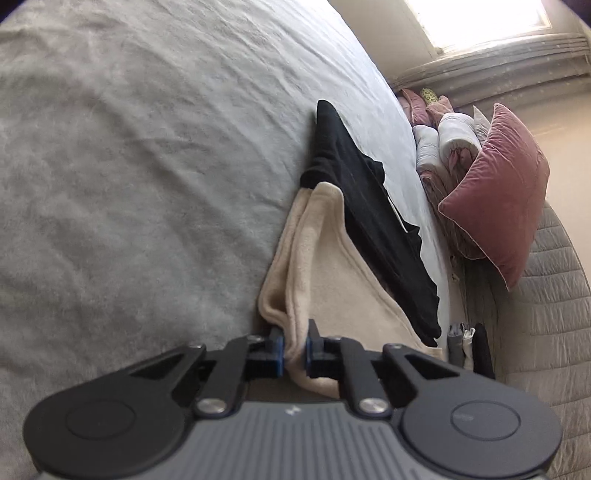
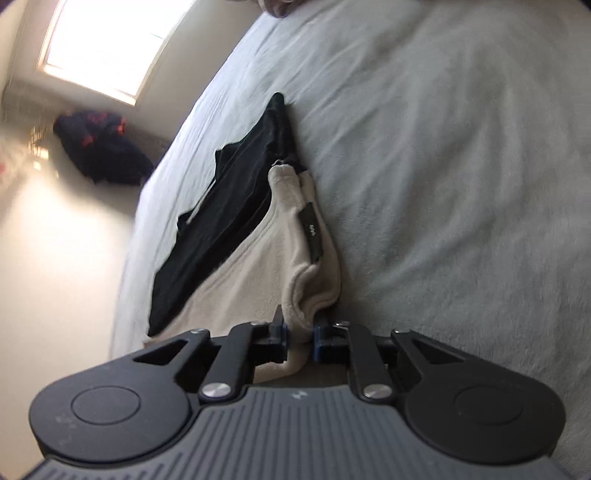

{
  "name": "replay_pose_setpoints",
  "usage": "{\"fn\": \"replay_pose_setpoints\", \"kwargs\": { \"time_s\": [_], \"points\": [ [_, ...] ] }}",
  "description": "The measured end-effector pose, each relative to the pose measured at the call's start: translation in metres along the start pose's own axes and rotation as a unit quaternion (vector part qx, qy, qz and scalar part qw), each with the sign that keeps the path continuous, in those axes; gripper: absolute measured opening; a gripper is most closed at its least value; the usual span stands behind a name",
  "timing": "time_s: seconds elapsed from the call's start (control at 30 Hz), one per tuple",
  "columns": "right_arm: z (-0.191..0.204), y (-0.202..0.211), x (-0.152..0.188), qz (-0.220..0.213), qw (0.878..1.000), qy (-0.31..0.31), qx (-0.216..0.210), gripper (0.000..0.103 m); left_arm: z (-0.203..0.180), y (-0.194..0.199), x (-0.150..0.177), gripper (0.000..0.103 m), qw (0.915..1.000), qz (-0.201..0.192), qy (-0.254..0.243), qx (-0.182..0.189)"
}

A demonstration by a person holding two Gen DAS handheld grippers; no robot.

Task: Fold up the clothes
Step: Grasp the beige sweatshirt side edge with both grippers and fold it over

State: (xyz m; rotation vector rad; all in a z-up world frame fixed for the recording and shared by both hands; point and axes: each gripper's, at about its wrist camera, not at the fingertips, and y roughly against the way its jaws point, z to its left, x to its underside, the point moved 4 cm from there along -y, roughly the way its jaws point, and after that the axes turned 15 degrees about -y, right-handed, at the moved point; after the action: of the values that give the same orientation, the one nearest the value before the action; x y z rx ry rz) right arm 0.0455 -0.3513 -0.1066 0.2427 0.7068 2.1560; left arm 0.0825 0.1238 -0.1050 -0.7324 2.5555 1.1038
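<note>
The left gripper (image 1: 295, 350) is pinching a bunched edge of a cream fleece garment (image 1: 325, 273) between its two blue-padded fingers (image 1: 279, 352), the jaws drawn close with a fold of cloth squeezed between them. The view is strongly tilted, so the bed (image 1: 129, 166) rises like a wall on the left side. The right gripper (image 2: 300, 339) likewise nips an edge of the same fleece (image 2: 258, 277), its fingers (image 2: 283, 338) nearly closed on a thick roll of fabric; here the bed (image 2: 461, 166) fills the right side.

From both grips the fleece stretches away across the grey bedcover, folded over itself near its hem. A small black label (image 2: 312, 230) sits on the folded edge in the right view; its lettering is too small to read. A black garment (image 1: 373, 218) lies on top of the far part of the fleece and runs along the bed toward its edge, also seen in the right view (image 2: 229, 206).

How much of the fleece lies under the black garment cannot be told, and the near end of the cloth is hidden behind the gripper bodies.

Farther off, a pink cushion (image 1: 498, 192) leans against rolled bedding (image 1: 454, 140) beyond the bed's edge. A bright window (image 1: 476, 22) is washed out. In the right view a dark bundle (image 2: 99, 147) lies on the floor, blurred.
</note>
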Motion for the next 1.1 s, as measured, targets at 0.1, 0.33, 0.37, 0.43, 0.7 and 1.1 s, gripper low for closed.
{"fn": "replay_pose_setpoints", "kwargs": {
  "time_s": [0.1,0.33,0.37,0.43,0.7,1.1],
  "points": [
    [0.000,0.006,-0.001,0.001,1.000,-0.025,-0.018,0.015,-0.001,0.002,-0.001,0.009,0.9999,0.006,0.010,-0.003],
    [0.005,0.023,-0.003,0.008,0.997,-0.058,-0.053,0.014,-0.005,0.014,0.000,0.009,0.9996,0.005,0.027,0.011],
    [0.005,0.025,-0.003,0.009,0.997,-0.059,-0.055,0.014,-0.006,0.016,0.000,0.009,0.9996,0.004,0.026,0.012],
    [0.004,0.026,-0.001,0.011,0.996,-0.062,-0.055,0.014,-0.009,0.021,0.002,0.009,0.9997,0.003,0.021,0.012],
    [0.000,0.032,0.006,0.020,0.996,-0.067,-0.060,0.013,-0.010,0.030,0.016,0.008,0.9998,0.016,0.003,0.010],
    [-0.008,0.058,0.016,0.045,0.996,-0.053,-0.057,0.012,-0.021,0.060,0.043,0.008,0.9973,0.055,-0.040,0.029]
  ]
}}
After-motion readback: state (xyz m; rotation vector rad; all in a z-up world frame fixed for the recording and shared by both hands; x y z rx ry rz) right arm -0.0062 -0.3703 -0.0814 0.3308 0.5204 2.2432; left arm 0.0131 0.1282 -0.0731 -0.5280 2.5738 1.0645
